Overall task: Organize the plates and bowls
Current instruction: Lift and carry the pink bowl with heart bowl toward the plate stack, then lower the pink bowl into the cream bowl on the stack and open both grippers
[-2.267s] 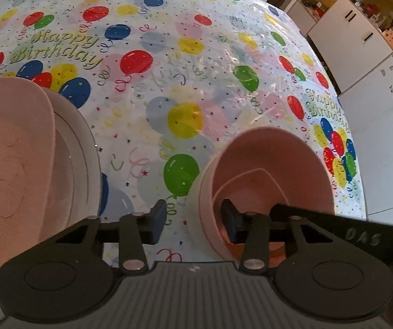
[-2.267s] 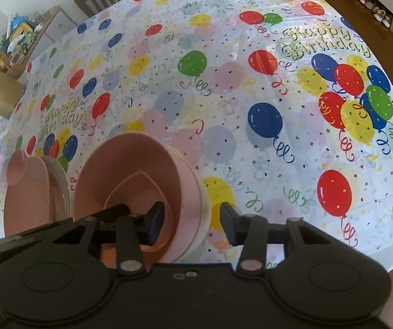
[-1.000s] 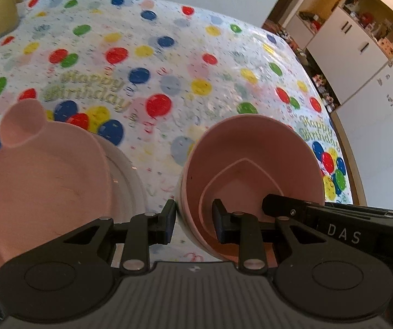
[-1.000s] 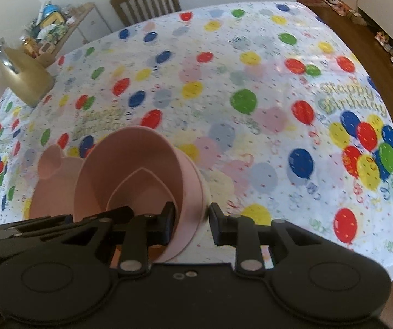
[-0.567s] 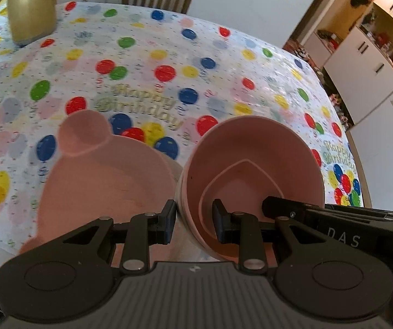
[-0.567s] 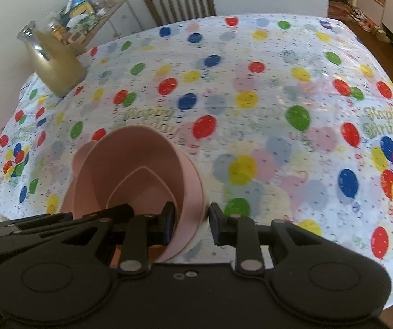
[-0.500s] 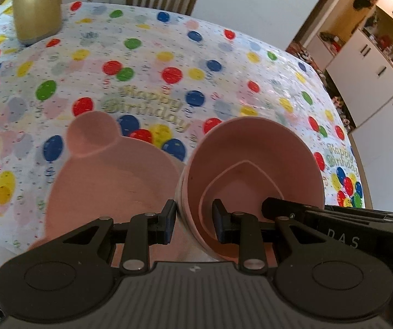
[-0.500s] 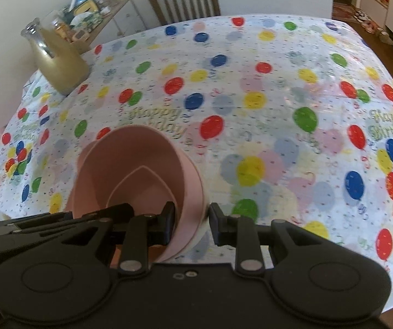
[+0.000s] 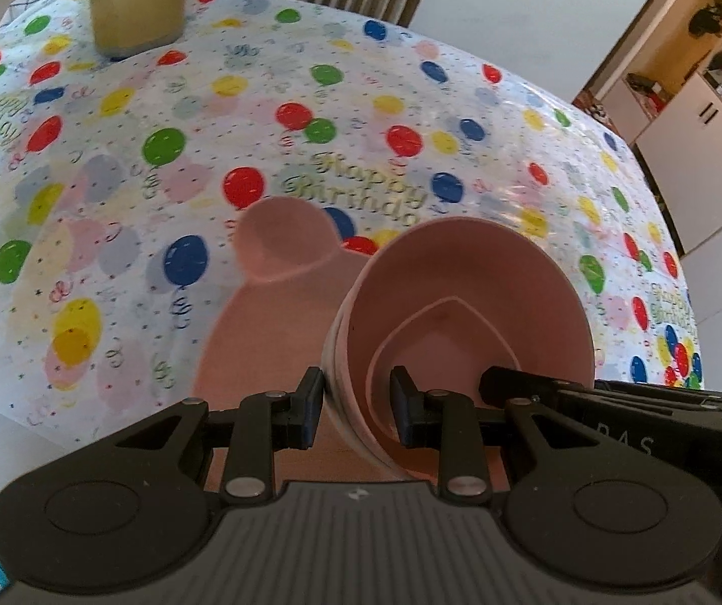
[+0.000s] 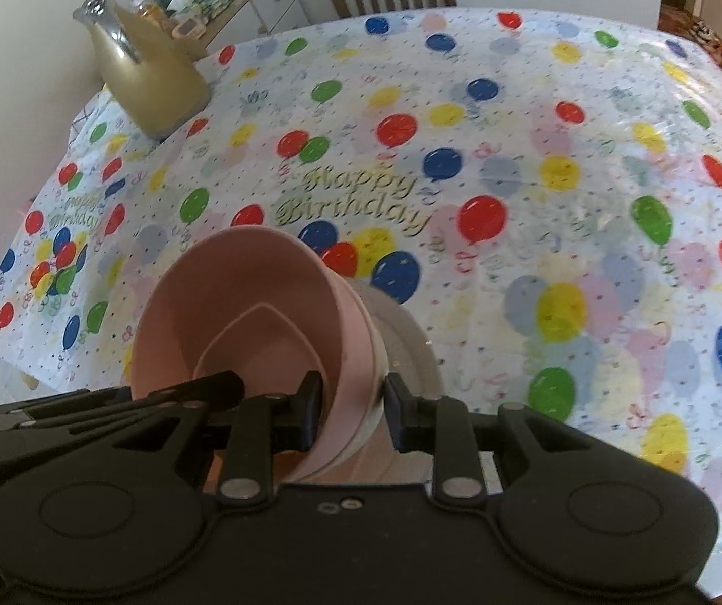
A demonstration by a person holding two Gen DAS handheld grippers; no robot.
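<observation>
bowl stack lifted and carried over the plates

the pink bowl stack (image 9: 461,322) is gripped from both sides: left claw (image 9: 355,406) is clenched on its left rim wall, right claw (image 10: 353,411) is clenched on its right rim wall, one finger inside and one outside in each case. compared with 2.3 s ago, when the bowls sat on the worktop (image 9: 109,176) beside the plates, the stack is now raised and shifted left, so that it hangs over the pink eared plate (image 9: 270,272). in the right wrist view a paler plate edge (image 10: 406,333) is seen under the bowls. contact with the plates cannot be told. judged from this, the bowls are being nested onto the plate pile; lowering and release are not yet done. the gold jug (image 10: 144,80) stands well apart at the far edge.
</observation>
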